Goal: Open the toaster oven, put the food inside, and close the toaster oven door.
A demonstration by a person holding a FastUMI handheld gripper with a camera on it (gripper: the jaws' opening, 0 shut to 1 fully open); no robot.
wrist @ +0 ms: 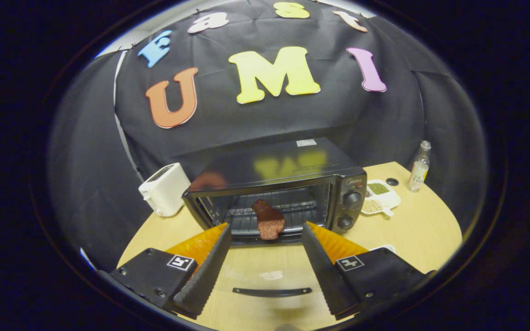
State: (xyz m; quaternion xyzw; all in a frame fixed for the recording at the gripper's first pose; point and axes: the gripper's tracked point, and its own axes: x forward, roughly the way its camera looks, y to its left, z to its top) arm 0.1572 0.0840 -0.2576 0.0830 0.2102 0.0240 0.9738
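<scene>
A white toaster (164, 189) stands on the tabletop (426, 230) just left of the toaster oven (288, 184). The oven's door (269, 276) lies folded down flat, its handle (272, 291) between the fingers of the tongs (265, 232), which are spread wide and hold nothing. The food (268, 220), a reddish-brown piece, perhaps meat, rests on the rack inside, just beyond the fingertips. Right of the oven sit a white dish (380, 196) of seasonings, a dark cap (392, 181) and a clear bottle (419, 166).
</scene>
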